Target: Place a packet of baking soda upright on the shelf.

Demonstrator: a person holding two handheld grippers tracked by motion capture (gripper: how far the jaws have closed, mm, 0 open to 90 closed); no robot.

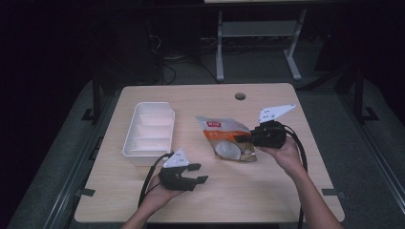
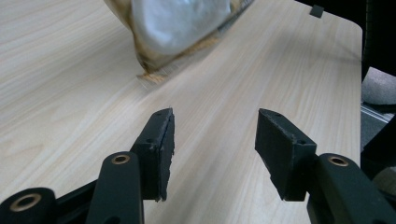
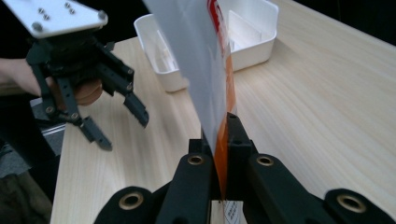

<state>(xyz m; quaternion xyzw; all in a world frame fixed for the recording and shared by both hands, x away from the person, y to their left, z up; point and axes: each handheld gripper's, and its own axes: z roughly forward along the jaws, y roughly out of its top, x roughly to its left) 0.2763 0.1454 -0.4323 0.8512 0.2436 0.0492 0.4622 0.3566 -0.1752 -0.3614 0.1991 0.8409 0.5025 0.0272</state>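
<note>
The right gripper [image 3: 223, 140] was clenched on the snack bag's [image 1: 228, 138] right edge at mid-counter [image 1: 267, 191]; the left gripper [image 2: 215, 135] stood released nearby. Risk: that thin edge hold could slip, dropping the bag short of the tray [image 1: 148, 131].

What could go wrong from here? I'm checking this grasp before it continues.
The right gripper pinches only the thin edge of the snack bag, so the bag might slip or tear. The left gripper waits open nearby; the dangling bag could swing against it or snag the white tray rim.
</note>
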